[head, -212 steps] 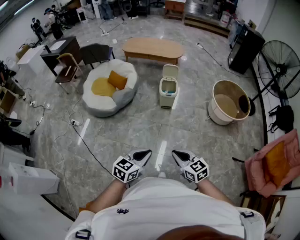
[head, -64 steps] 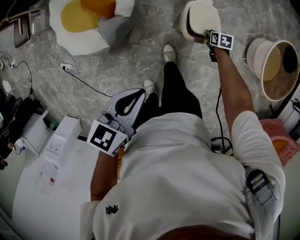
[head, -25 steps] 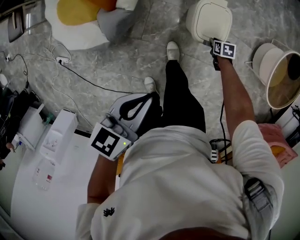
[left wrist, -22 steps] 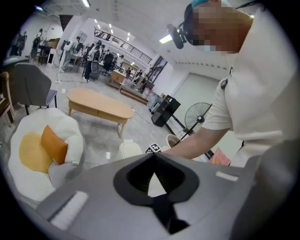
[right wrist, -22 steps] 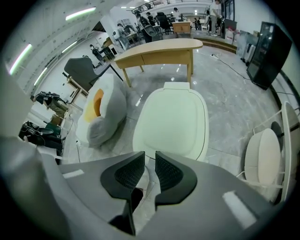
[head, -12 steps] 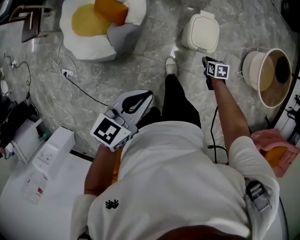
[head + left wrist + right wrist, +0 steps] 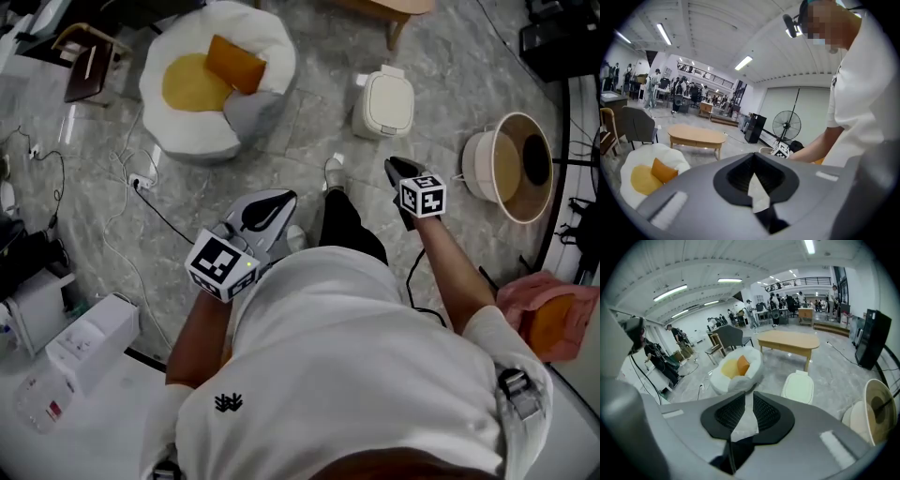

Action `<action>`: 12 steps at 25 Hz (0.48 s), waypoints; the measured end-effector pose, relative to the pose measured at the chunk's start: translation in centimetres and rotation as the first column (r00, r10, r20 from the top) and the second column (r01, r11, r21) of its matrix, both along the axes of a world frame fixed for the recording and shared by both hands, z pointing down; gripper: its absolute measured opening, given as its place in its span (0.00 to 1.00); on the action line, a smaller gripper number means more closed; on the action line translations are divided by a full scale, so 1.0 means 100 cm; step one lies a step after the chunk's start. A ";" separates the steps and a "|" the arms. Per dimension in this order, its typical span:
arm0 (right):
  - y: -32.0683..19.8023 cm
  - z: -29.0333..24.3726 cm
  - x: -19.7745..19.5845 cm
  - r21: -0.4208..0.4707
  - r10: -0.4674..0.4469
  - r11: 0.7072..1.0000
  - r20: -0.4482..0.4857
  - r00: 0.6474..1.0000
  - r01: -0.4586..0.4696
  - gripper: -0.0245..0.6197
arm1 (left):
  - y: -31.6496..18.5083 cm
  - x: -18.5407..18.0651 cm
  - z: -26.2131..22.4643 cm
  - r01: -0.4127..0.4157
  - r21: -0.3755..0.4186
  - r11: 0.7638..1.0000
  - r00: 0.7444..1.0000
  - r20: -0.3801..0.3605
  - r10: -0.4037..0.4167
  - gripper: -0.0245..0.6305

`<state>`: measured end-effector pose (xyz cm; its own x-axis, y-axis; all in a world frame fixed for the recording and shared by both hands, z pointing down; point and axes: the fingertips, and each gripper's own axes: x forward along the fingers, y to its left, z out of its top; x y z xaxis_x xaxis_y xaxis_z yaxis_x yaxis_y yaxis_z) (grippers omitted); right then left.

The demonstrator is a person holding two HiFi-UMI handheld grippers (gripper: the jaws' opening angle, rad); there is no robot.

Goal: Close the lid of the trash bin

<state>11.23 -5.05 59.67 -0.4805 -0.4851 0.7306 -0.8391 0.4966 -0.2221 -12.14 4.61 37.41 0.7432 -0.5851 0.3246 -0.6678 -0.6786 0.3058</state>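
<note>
At twelve o'clock off the right gripper [image 7: 394, 166], the trash bin lid [image 7: 386, 101] lies flat; that gripper and the left gripper [image 7: 281, 200] are clenched on nothing, so the best move is probably just to confirm the lid seats flush.

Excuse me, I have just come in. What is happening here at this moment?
A person stands on the stone floor with a gripper in each hand. The trash bin stands a little ahead of them, and its lid is down. The right gripper points toward the bin but is apart from it, jaws together and empty. The left gripper is near the body, also shut and empty. The closing looks done.
</note>
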 end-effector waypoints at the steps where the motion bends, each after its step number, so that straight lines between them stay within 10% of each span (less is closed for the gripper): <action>1: 0.012 -0.015 -0.007 0.020 -0.007 1.000 0.015 1.000 0.007 0.12 | 0.008 -0.005 -0.004 0.004 0.015 1.000 1.000 0.002 -0.004 0.12; 12: 0.129 -0.146 -0.075 0.242 -0.090 0.968 0.099 0.991 0.064 0.10 | 0.081 -0.082 -0.024 0.071 0.095 0.993 0.996 0.048 -0.076 0.12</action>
<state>3.71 7.83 45.07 -0.5928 -0.5968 0.5407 -0.7739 0.6080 -0.1774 -20.32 12.66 35.01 0.6808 -0.6670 0.3027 -0.7302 -0.6509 0.2079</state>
